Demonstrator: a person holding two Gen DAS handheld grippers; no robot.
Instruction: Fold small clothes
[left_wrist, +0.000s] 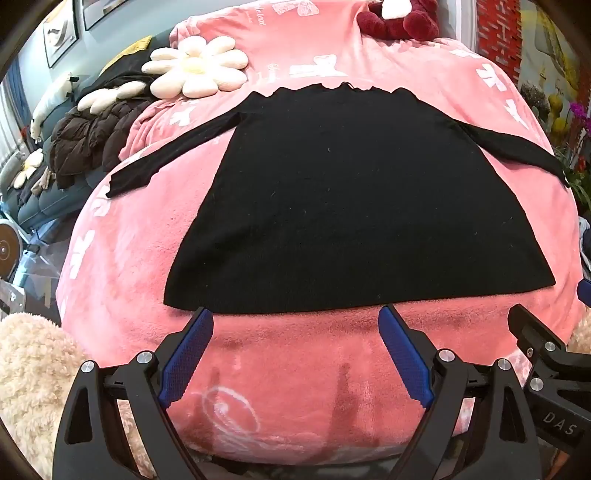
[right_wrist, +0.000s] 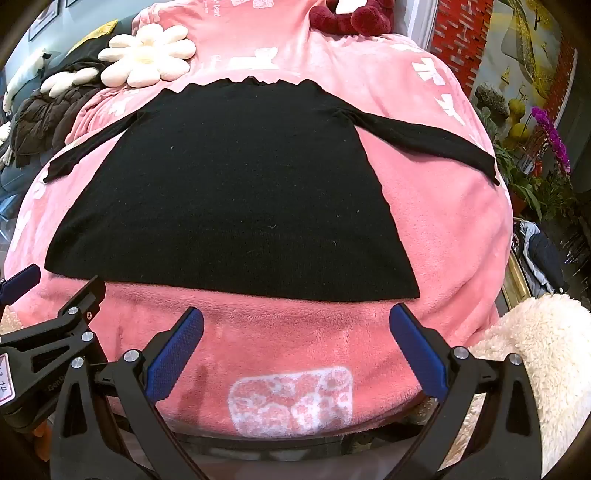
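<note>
Both claws are being held wide apart over the near edge of the pink blanket (left_wrist: 122, 258), the left claw (left_wrist: 295, 317) and right claw (right_wrist: 295, 317) gripping nothing. Just beyond their fingertips (left_wrist: 388, 314), the black sweater (left_wrist: 351, 192) is being displayed flat, sleeves spread left and right, hem nearest.

We see bright, even light in both views, with soft shadows under the tongs (left_wrist: 295, 314) on the pink blanket (left_wrist: 295, 369); fisheye bending and dark vignetting crowd the edges.
</note>
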